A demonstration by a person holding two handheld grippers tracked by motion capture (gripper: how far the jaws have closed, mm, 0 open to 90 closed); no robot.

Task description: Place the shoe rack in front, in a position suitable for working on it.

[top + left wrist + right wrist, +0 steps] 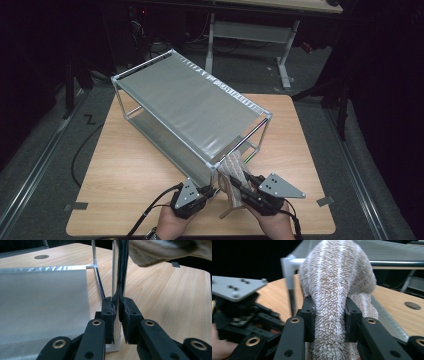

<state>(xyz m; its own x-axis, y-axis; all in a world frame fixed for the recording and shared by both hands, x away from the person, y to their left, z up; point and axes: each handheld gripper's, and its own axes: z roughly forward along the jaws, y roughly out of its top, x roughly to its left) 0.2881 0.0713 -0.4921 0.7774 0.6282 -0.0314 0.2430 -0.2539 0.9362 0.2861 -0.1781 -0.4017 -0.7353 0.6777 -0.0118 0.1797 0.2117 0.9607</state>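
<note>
Wooden table [125, 170], both hand-held grippers low, clamping rack post [117, 277], towel [334, 290]

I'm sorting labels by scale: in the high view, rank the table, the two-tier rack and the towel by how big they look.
1. Table, largest.
2. Rack; standing taller, nearer the camera, it may look oversized.
3. Towel, smallest, partly hidden by the right gripper.

Both hands low at the near table edge, side by side. Left gripper [207, 191] squeezed tight shut. Right gripper [239, 186] partly closed, jaws pinching, pointing away.
</note>
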